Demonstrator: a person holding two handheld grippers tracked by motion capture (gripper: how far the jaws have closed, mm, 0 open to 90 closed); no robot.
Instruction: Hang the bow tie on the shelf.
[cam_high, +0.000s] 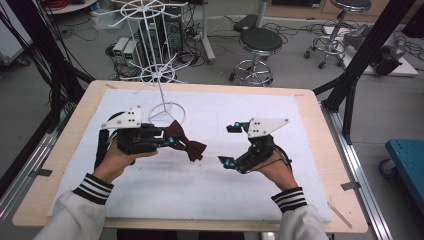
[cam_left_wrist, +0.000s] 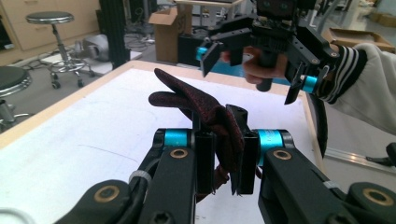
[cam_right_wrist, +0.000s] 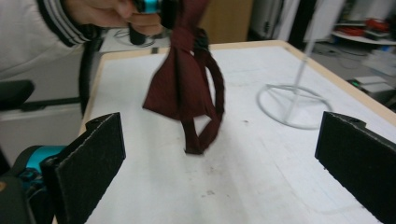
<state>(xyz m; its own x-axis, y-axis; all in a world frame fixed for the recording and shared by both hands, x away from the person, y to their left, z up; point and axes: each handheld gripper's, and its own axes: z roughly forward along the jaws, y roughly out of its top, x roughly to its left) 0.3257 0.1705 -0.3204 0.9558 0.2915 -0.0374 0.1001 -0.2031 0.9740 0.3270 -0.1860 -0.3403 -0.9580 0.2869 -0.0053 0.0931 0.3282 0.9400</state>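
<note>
- One dark red bow tie (cam_high: 185, 143) is gripped at one end by the left gripper (cam_high: 167, 141), whose jaws are pressed shut on the cloth; the rest of the tie is held out in the air above the middle of the white sheet (cam_high: 200, 185), left of centre.
- In the left gripper view, the bow tie (cam_left_wrist: 205, 112) is seen squeezed between the two black pads, its free end sticking up past them.
- The right gripper (cam_high: 229, 145) is held with its jaws spread wide and nothing between them, apart from the tie and just to its right.
- From the right gripper view, the bow tie (cam_right_wrist: 184, 88) with its strap loop is seen hanging ahead of the open pads.
- One white wire stand (cam_high: 162, 75) is set near the far edge of the table (cam_high: 320, 150), its ring base resting on the sheet.
- Open sheet is left toward the near edge and the right edge.
</note>
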